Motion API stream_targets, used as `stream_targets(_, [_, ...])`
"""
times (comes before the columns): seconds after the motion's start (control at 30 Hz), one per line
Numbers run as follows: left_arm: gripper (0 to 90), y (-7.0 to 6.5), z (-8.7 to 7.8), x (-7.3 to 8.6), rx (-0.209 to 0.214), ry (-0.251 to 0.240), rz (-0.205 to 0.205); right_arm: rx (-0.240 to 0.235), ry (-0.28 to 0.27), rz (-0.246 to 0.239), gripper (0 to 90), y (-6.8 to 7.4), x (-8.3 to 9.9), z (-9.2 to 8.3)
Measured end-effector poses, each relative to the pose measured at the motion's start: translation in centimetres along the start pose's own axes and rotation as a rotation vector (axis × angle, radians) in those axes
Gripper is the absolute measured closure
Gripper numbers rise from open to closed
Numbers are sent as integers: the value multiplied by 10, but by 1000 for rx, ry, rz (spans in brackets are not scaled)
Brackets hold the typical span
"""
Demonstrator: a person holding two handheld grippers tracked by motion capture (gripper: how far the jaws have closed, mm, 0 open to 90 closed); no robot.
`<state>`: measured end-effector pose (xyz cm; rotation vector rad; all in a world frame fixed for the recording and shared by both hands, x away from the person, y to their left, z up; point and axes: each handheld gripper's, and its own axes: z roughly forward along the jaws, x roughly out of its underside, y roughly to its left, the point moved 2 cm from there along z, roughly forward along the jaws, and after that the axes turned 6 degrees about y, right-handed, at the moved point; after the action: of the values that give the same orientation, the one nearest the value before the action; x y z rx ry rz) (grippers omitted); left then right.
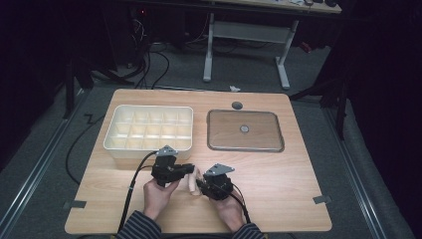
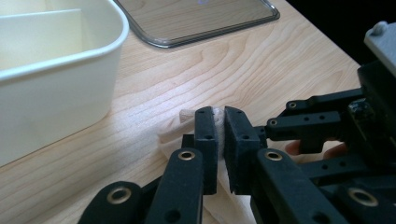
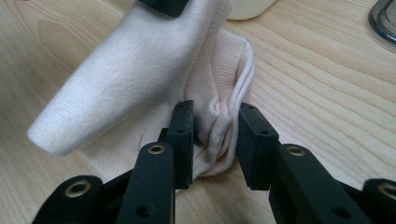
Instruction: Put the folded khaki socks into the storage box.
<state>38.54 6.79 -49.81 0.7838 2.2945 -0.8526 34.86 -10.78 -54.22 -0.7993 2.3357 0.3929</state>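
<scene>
Two grippers pinch a cream sock (image 3: 140, 79) in their jaws above the wooden table (image 1: 278, 174), seemingly dark-roomed.

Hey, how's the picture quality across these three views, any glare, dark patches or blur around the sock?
High view: room around the table is nearly black, the tabletop evenly lit, and the sock tiny and soft. Left gripper view: tray reflects a pale sheen; nearest jaw parts blurred. Right gripper view: sock knit crisp between the jaws, the bottom edge soft.

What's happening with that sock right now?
Left hand-held gripper shut on sock. Right hand-held gripper pinching its bunched edge. Nothing in the way.
</scene>
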Motion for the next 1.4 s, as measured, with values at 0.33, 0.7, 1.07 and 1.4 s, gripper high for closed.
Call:
stream_targets(0.33, [847, 2, 1, 0, 0, 3, 1, -31, -5, -26, 706, 8, -4, 5])
stream_targets(0.7, [847, 6, 7, 1, -13, 20, 3, -69, -18, -31, 703, 14, -6, 9])
stream_targets(1.07, [846, 8, 16, 4, -59, 55, 25, -62, -70, -19, 683, 7, 6, -16])
stream_targets(1.4, [846, 6, 21, 5, -75, 73, 42, -91, -150, -53, 674, 15, 8, -40])
